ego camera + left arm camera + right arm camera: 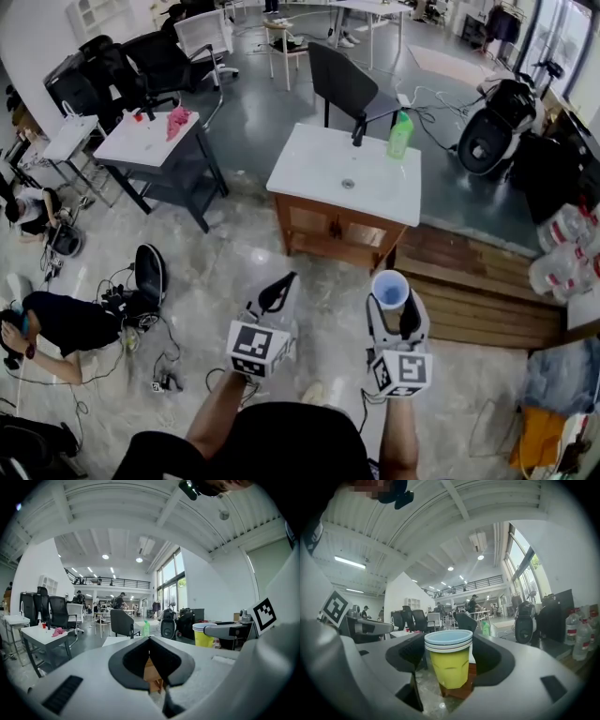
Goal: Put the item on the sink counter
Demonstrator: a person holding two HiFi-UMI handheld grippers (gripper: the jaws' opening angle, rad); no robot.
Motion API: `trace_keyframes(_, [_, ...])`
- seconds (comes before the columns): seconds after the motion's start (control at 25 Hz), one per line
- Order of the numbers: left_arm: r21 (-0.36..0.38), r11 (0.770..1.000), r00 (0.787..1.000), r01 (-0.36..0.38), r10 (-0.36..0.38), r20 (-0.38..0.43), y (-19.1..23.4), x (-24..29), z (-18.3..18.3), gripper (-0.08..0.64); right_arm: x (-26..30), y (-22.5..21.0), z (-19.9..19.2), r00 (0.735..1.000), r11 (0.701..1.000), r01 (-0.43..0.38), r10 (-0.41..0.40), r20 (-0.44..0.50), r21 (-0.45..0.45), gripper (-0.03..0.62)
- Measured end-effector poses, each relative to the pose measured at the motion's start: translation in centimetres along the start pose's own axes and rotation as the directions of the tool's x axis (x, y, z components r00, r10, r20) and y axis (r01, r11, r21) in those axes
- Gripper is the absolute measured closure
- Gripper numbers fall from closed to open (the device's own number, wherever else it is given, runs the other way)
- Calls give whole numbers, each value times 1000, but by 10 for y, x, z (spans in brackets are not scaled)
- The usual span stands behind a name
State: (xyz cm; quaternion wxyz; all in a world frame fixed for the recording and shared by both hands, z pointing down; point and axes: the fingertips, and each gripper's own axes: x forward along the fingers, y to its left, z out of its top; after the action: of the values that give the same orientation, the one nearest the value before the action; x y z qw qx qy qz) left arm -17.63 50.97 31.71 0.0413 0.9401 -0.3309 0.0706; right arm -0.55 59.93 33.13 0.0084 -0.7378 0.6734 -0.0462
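Transit step: yellow cup (450,665), upright, pinched in my right gripper (392,305), well short of the sink counter (314,173); left gripper (277,294) pressed together, empty; next, I judge, carry past its near edge.

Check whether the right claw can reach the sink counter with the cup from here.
Probably not yet. The right claw grips the cup, but the sink counter stands well ahead across open floor. Nothing blocks the way, and the countertop has bare room beside the green bottle.
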Motion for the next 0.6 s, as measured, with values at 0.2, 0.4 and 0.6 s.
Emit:
trace_keyframes(0.2, [-7,1000,1000,-5,5,-13,43,47,8,559,64,-3,3,1000,1000,-9,9,-8,8,275])
trace_keyframes(0.4, [-15,1000,1000,-1,0,-17,84,94,16,560,128,-4,2,1000,1000,-15,15,-18,11,275])
trace_keyframes(0.6, [-21,1000,1000,-3,2,-26,128,134,23,560,186,-3,7,1000,1000,-16,17,-25,17,275])
